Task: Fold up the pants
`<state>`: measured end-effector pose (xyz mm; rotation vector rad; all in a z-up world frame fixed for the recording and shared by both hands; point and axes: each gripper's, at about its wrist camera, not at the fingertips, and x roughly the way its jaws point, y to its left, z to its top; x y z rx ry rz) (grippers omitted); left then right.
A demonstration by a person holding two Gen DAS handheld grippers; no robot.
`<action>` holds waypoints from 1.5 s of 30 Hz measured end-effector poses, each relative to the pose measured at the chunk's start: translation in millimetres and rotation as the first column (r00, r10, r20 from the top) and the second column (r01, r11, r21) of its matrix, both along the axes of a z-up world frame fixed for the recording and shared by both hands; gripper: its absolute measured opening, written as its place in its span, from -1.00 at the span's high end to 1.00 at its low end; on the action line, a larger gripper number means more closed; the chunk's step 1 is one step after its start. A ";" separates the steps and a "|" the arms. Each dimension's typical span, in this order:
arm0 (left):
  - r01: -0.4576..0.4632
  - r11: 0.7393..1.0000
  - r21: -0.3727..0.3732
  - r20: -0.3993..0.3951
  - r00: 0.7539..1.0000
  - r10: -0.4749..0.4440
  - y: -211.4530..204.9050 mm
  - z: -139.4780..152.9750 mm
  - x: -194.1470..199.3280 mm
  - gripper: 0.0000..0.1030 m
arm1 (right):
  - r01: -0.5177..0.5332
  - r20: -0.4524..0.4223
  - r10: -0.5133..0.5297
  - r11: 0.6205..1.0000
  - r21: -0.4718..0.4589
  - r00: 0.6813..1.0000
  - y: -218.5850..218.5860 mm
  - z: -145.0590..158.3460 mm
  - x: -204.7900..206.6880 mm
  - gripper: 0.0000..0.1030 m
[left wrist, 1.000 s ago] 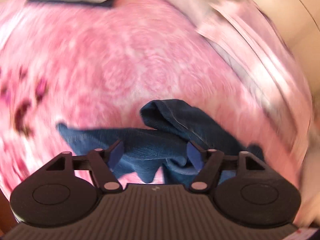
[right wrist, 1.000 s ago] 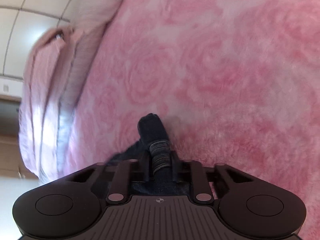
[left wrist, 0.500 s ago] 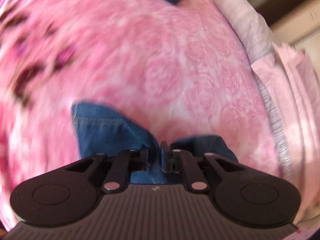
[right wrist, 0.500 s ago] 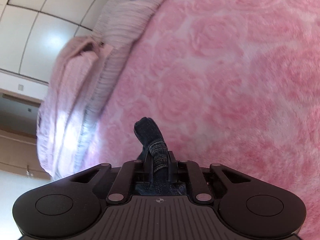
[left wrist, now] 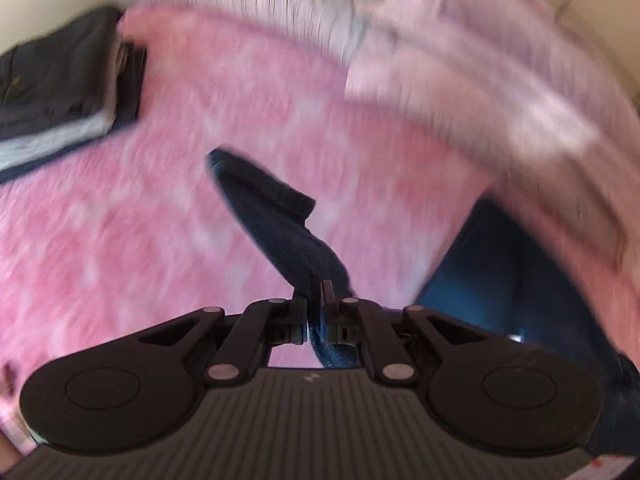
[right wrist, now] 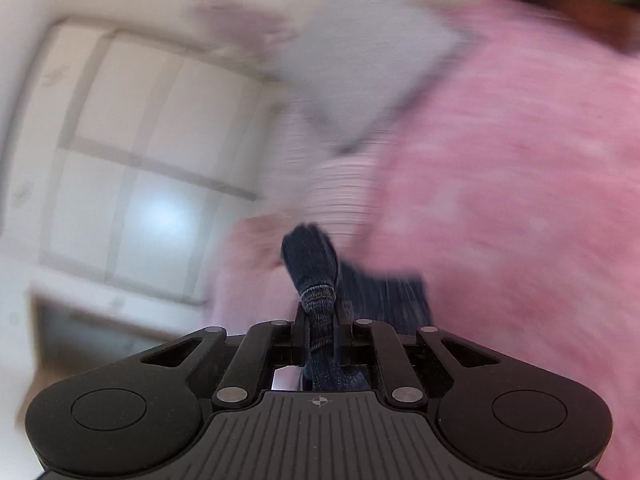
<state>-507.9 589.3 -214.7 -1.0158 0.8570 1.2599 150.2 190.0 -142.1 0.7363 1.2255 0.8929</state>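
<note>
The pants (left wrist: 280, 220) are dark blue denim. In the left wrist view my left gripper (left wrist: 317, 300) is shut on a fold of them, and a flap of denim stands up past the fingertips over the pink blanket (left wrist: 120, 240). More of the blue cloth hangs at the right (left wrist: 500, 280). In the right wrist view my right gripper (right wrist: 320, 312) is shut on a stitched belt-loop edge of the pants (right wrist: 316, 268), lifted clear of the blanket (right wrist: 520, 200). Both views are blurred by motion.
A stack of folded dark and grey clothes (left wrist: 60, 92) lies on the blanket at the upper left. Striped pale bedding (left wrist: 460, 72) is bunched along the far edge. A grey folded cloth (right wrist: 360, 68) and a white panelled wall (right wrist: 140, 180) show beyond the bed.
My left gripper closed on the denim, then swung away and up with it. My right gripper kept its grip and rose, so the wall now fills its view.
</note>
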 end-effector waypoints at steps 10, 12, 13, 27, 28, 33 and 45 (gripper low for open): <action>-0.001 0.999 -0.043 -0.200 0.980 -0.007 43.5 15.1 -21.3 0.04 | -0.086 -0.040 0.079 0.973 -0.212 0.996 -38.9 1.0 -38.5 0.88; 0.025 0.999 -0.037 -0.166 0.986 -0.031 43.5 -3.8 -16.4 0.04 | -0.034 0.005 0.037 0.952 -0.304 0.999 -26.3 -14.3 -40.2 0.88; 0.042 0.999 -0.035 -0.129 0.991 -0.046 33.1 -12.2 -17.3 0.04 | -0.022 0.008 0.025 0.947 -0.320 1.000 -25.1 -21.5 -43.1 0.88; -0.330 0.909 -0.255 0.098 0.926 0.364 -127.0 -174.7 -103.8 0.04 | -0.021 0.073 0.054 0.920 -0.391 0.996 -27.2 -27.3 -62.9 0.88; -0.376 0.890 -0.258 0.087 0.908 0.409 -126.6 -182.3 -103.6 0.05 | -0.021 0.080 0.057 0.918 -0.396 0.995 -25.7 -24.8 -65.5 0.88; -0.387 0.908 -0.159 0.064 0.914 0.401 -115.3 -170.5 -91.3 0.94 | -0.011 0.099 0.057 0.912 -0.410 0.993 -20.4 -24.5 -67.9 0.87; 0.027 0.993 0.114 -0.011 1.000 -0.026 -18.2 48.9 -134.0 0.91 | -0.062 0.166 0.111 0.959 -0.276 0.980 -59.3 8.8 -90.4 0.88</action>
